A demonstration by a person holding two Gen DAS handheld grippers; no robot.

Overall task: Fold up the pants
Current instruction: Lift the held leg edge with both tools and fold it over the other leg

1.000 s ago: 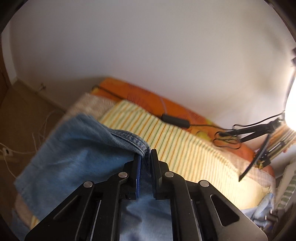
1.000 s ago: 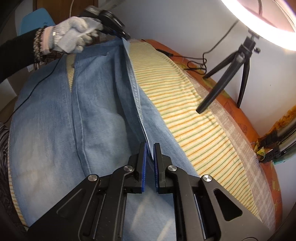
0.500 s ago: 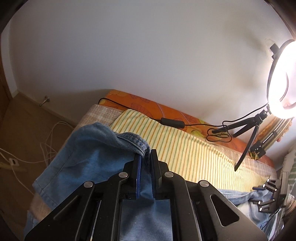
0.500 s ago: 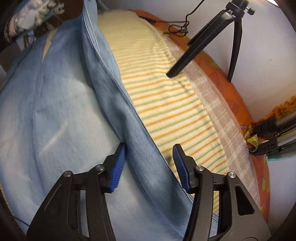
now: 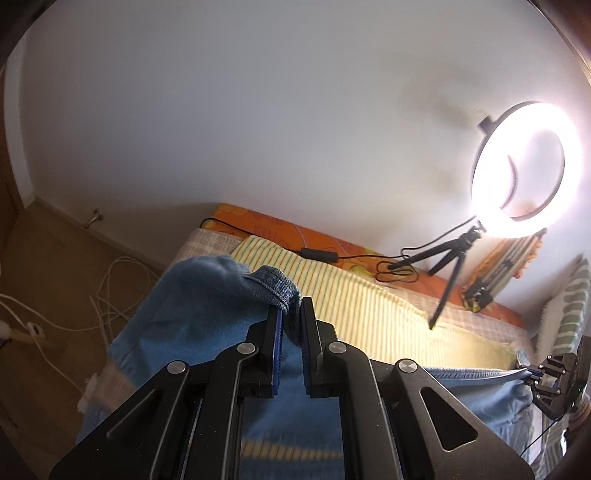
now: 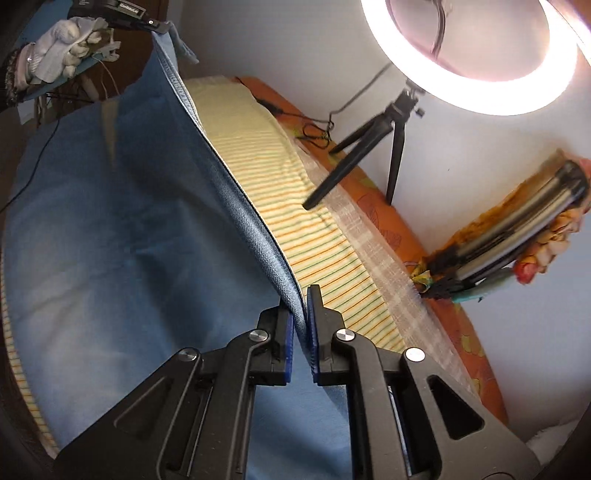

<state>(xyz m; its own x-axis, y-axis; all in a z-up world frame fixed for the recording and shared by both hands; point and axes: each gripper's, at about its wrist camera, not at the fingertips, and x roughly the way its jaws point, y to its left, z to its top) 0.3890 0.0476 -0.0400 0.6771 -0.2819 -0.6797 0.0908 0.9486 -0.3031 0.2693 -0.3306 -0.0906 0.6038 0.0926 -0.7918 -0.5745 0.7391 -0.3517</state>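
Blue jeans (image 6: pixel 129 240) lie spread over a striped bed. Their far long edge is lifted and stretched between both grippers. My right gripper (image 6: pixel 301 306) is shut on that edge near the camera. In the left wrist view my left gripper (image 5: pixel 291 314) is shut on a bunched hem of the jeans (image 5: pixel 192 314), held above the bed. The left gripper (image 6: pixel 162 27) also shows at the top left of the right wrist view, in a gloved hand (image 6: pixel 62 48). The right gripper (image 5: pixel 532 373) shows at the right edge of the left wrist view, pinching the edge.
A lit ring light (image 5: pixel 524 170) on a small tripod (image 6: pixel 369 155) stands on the bed by the wall, with a black cable (image 5: pixel 321 254). Under the jeans lie a yellow striped sheet (image 6: pixel 295 206) and an orange mattress (image 5: pixel 280 229). White cords (image 5: pixel 110 280) lie on the floor.
The right gripper opened, then shut again on the jeans' edge. Both grippers rose, lifting the edge off the bed and pulling it taut between them.
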